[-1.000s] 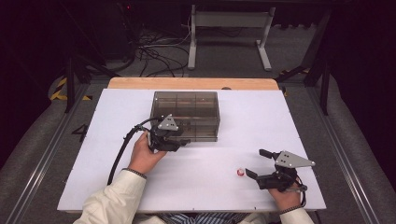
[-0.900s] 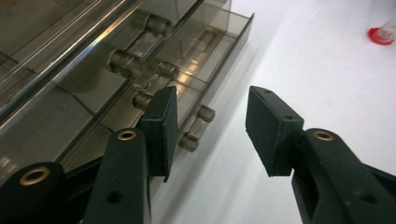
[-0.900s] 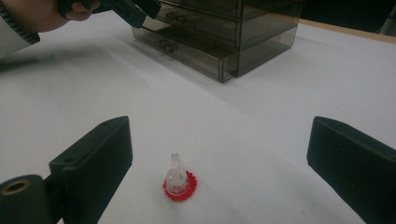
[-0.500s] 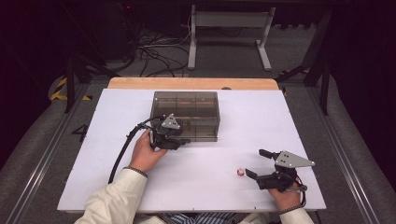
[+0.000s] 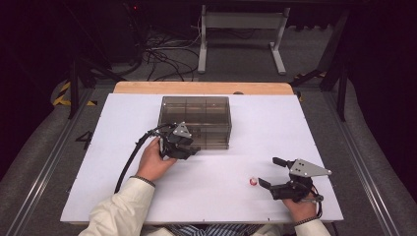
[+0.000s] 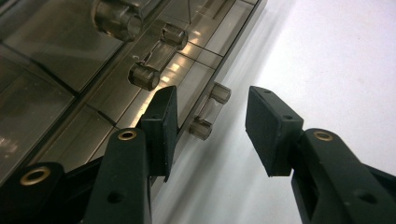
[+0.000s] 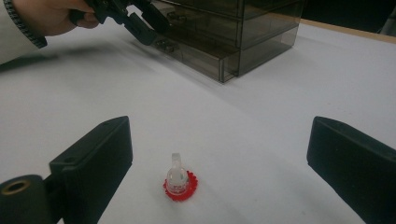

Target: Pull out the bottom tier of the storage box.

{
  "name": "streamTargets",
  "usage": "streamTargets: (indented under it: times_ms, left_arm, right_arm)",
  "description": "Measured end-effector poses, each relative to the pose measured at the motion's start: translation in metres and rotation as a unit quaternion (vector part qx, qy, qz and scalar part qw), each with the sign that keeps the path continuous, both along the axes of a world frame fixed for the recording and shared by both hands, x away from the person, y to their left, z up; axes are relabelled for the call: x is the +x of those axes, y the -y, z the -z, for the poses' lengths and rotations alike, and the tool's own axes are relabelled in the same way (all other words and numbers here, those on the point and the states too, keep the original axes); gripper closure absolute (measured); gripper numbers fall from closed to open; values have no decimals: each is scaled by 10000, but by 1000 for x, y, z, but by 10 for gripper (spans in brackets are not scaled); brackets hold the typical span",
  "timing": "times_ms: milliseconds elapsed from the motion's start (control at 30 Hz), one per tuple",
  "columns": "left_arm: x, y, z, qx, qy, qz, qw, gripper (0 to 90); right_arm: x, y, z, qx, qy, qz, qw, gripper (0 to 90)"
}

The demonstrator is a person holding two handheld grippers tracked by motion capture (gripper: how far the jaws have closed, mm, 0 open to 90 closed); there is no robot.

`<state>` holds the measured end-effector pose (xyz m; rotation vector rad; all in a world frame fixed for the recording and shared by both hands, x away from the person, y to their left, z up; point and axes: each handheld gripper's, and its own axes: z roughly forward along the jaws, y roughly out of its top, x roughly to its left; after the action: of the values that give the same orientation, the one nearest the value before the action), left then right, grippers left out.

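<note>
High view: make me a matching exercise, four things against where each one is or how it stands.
Things:
1. drawer box
2. red piece
3. left gripper
4. right gripper

Places or states:
A. jaws wide open, near the table's right front
B. at the box's lowest drawer handle, jaws either side of it
C. far middle of the white table
D. on the table just in front of open jaws

Pairs: 1-C, 2-D, 3-B, 4-A
</note>
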<state>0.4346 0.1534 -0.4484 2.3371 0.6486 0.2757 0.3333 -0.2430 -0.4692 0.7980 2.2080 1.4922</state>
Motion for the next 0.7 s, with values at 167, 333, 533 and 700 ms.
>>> streamTargets:
  times_ms: [167, 333, 533, 700]
  left_arm:
    - [1, 0, 0, 20, -23, 1, 10000, 551]
    - [0, 1, 0, 56, -21, -2, 10000, 569]
    - [-3, 2, -3, 210, -148, 176, 9995, 581]
    - [-7, 4, -5, 357, -283, 387, 9982, 581]
  right_arm:
    - [0, 0, 0, -7, -2, 2, 10000, 73]
    - [0, 0, 0, -4, -3, 0, 10000, 73]
    - [0, 0, 0, -1, -9, 3, 10000, 72]
    - [0, 0, 0, 6, -23, 9, 10000, 73]
